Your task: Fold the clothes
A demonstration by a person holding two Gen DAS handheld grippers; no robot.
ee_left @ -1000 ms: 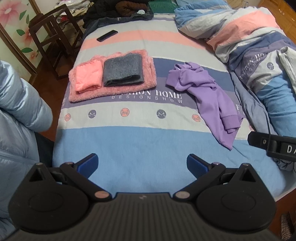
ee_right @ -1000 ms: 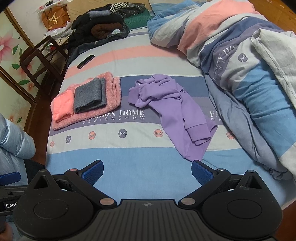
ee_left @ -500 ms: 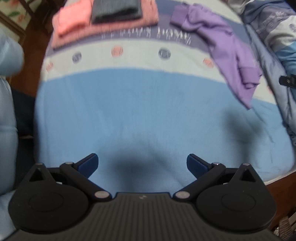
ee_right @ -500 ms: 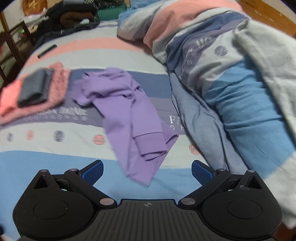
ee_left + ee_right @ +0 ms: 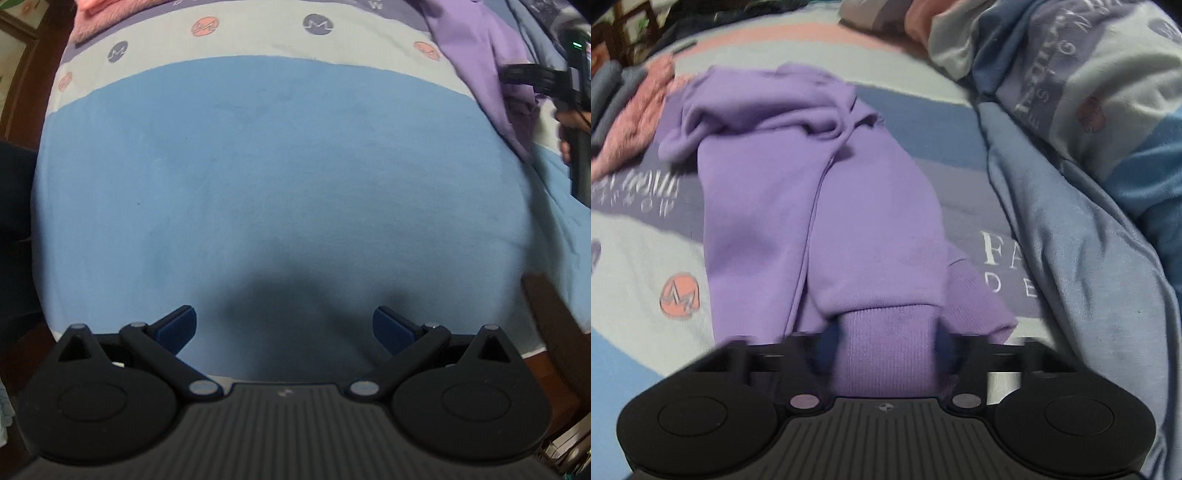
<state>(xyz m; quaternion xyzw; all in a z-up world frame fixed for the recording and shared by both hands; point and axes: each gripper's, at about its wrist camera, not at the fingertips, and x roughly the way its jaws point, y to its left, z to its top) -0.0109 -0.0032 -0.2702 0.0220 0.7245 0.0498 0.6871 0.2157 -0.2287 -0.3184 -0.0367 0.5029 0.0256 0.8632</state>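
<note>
A crumpled purple sweatshirt (image 5: pixel 812 192) lies on the striped bedsheet (image 5: pixel 635 236). My right gripper (image 5: pixel 882 343) is down at its near end, with the ribbed cuff of a sleeve (image 5: pixel 886 332) between the closing fingers; the view is blurred by motion. In the left wrist view the sweatshirt (image 5: pixel 480 48) shows at the top right, with the right gripper's body (image 5: pixel 569 92) over it. My left gripper (image 5: pixel 284 325) is open and empty, low over the blue band of the sheet (image 5: pixel 277 166).
A folded pink and grey pile (image 5: pixel 624 110) lies at the far left of the bed. A rumpled striped duvet (image 5: pixel 1089 129) fills the right side. The bed's left edge and dark wooden floor (image 5: pixel 22 92) show in the left wrist view.
Both grippers have dropped toward the bed. The right one moved onto the sweatshirt's sleeve cuff and its fingers have come in around it. The left one stayed open.
</note>
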